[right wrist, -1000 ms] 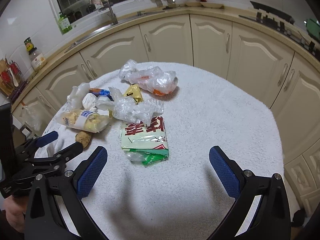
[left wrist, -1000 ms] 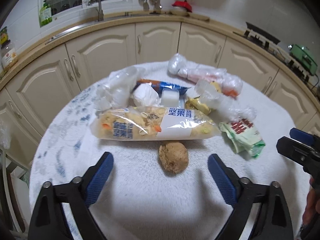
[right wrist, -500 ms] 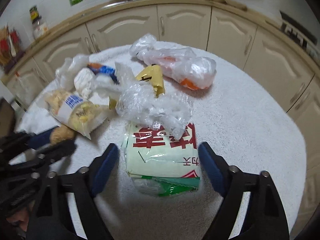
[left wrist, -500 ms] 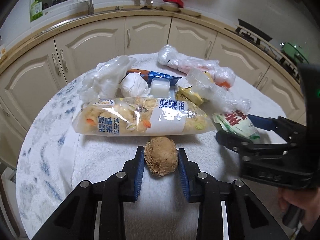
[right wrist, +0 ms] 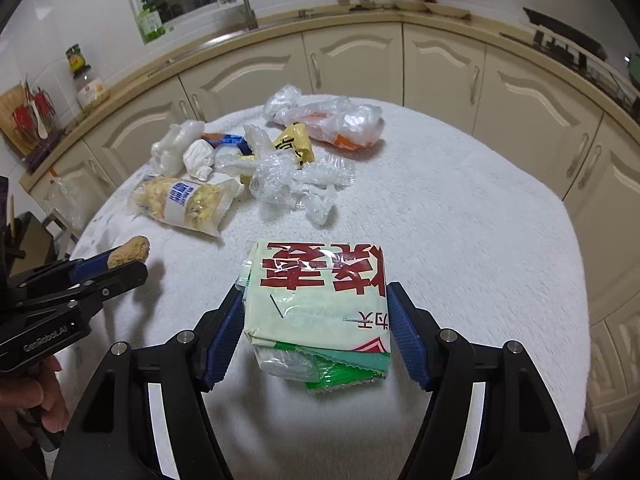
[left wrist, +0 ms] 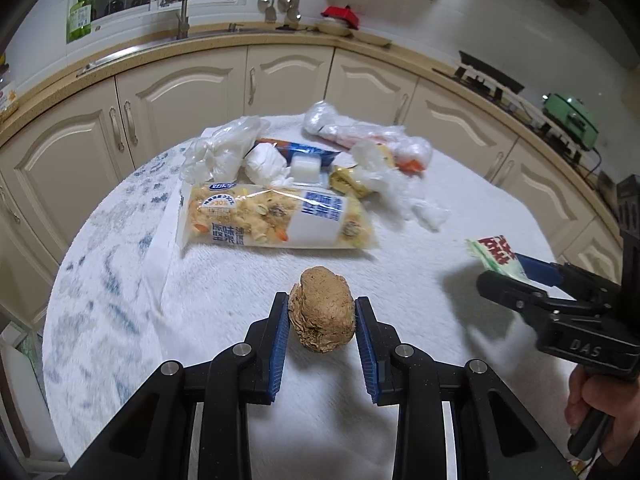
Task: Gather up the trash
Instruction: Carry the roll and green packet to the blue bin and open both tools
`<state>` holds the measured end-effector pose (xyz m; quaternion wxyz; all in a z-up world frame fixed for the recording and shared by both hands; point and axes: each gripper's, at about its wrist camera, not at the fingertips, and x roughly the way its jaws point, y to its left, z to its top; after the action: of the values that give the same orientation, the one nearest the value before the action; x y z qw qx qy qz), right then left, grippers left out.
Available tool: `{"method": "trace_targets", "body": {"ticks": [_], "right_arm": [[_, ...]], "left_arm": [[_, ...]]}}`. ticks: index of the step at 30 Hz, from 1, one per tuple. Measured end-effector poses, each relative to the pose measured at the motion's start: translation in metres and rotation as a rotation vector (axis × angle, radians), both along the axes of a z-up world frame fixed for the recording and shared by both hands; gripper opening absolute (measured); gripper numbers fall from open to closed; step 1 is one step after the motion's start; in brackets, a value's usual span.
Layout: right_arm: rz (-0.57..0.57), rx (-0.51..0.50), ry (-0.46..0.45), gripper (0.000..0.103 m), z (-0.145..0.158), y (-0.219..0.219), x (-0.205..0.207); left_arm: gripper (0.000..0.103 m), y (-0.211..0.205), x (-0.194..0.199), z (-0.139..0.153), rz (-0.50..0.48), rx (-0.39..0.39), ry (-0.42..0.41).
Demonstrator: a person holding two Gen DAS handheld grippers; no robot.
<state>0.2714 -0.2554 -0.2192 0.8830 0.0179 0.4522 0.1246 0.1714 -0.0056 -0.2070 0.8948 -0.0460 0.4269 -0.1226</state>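
Observation:
My left gripper [left wrist: 321,312] is shut on a brown crumbly lump [left wrist: 322,314] and holds it above the white table [left wrist: 460,184]; it also shows at the left of the right wrist view [right wrist: 128,254]. My right gripper [right wrist: 316,308] is shut on a pale green packet with red characters [right wrist: 320,300], raised off the table; the packet shows at the right of the left wrist view [left wrist: 496,254]. A nut snack bag [left wrist: 276,222], crumpled clear plastic [right wrist: 296,178], a yellow wrapper [right wrist: 294,144] and a bagged orange item [right wrist: 340,124] lie further back.
A white tissue ball [left wrist: 266,162], a white block [left wrist: 305,168], a blue wrapper [left wrist: 304,148] and a clear bag [left wrist: 224,148] lie behind the snack bag. Cream cabinets [left wrist: 280,80] and a countertop curve behind the round table.
Both grippers went from wide open to shut: the left closed on the brown lump, the right on the green packet. Both items have since come up off the table.

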Motion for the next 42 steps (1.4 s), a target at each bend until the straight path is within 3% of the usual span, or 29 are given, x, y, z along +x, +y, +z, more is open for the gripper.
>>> {"method": "trace_targets", "body": {"ticks": [17, 27, 33, 42], "right_arm": [[-0.107, 0.121, -0.145, 0.07, 0.071, -0.065, -0.067], [-0.292, 0.15, -0.241, 0.07, 0.104, -0.148, -0.12], [-0.46, 0.152, -0.258, 0.07, 0.107, -0.215, -0.161], [-0.68, 0.16, -0.223, 0.07, 0.083, -0.302, -0.211]], "left_arm": [[0.028, -0.041, -0.076, 0.083, -0.093, 0.004, -0.184], [0.028, -0.094, -0.098, 0.116, -0.223, -0.03, -0.252], [0.028, -0.154, -0.108, 0.127, -0.373, -0.053, -0.264], [0.028, -0.245, -0.107, 0.118, -0.557, -0.072, -0.21]]}}
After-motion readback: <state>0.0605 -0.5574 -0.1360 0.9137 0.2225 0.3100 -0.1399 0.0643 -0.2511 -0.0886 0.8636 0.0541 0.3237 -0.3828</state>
